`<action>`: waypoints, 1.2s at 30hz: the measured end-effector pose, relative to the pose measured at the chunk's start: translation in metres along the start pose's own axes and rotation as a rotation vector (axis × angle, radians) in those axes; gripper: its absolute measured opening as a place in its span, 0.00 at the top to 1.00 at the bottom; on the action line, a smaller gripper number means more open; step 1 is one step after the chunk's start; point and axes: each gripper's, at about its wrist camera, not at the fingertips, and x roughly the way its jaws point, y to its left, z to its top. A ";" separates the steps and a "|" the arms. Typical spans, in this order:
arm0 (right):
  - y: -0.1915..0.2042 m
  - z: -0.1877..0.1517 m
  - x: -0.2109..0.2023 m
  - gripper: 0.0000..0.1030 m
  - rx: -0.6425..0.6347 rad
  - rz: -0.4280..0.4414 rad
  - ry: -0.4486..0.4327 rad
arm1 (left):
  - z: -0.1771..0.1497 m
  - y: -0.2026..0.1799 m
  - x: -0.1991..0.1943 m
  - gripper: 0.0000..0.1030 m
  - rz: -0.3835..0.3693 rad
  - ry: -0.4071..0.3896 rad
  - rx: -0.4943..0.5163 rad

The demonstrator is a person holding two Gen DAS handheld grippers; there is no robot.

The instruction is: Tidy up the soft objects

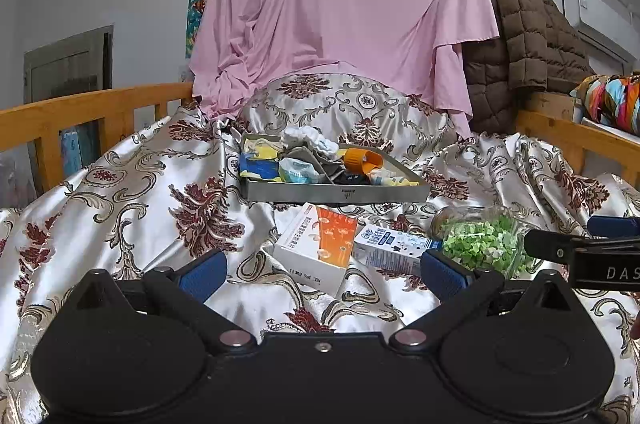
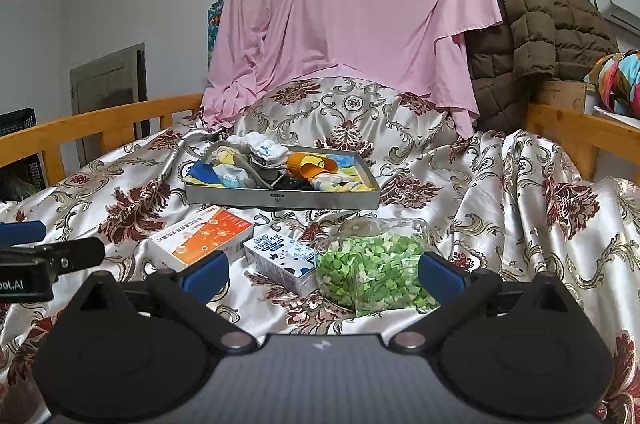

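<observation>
Bed covered by a shiny white satin spread with maroon and gold floral print (image 1: 132, 192), wooden rails on both sides. A shallow grey metal tray (image 2: 280, 199) sits mid-bed in front of a matching satin pillow (image 2: 352, 108); it holds the soft things: white fluffy socks (image 2: 260, 144), blue and yellow cloth (image 1: 260, 168), grey fabric, plus an orange plastic cup-like piece (image 2: 308, 162) lying on its side. Near side of tray, on the spread: white-and-orange cardboard box (image 1: 320, 248), small white-and-blue carton (image 2: 280, 256) just beside it, clear plastic bag of green and white bits (image 2: 372, 264) touching the carton. Left gripper (image 1: 320, 270) low over the spread, blue-padded fingers apart, nothing between them. Right gripper (image 2: 320, 270) likewise spread wide, empty, fingers framing carton and bag. Pink sheet (image 1: 340, 8) hangs behind, brown quilted jacket (image 2: 536, 24) to its right.
</observation>
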 end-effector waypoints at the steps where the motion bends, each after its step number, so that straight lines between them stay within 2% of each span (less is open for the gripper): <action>1: 0.000 0.000 0.000 0.00 -0.001 0.001 0.000 | 0.000 0.000 0.000 0.01 0.000 0.001 0.000; 36: 0.002 -0.001 0.000 0.00 -0.006 0.006 0.011 | -0.002 0.004 0.005 0.01 0.027 0.032 -0.017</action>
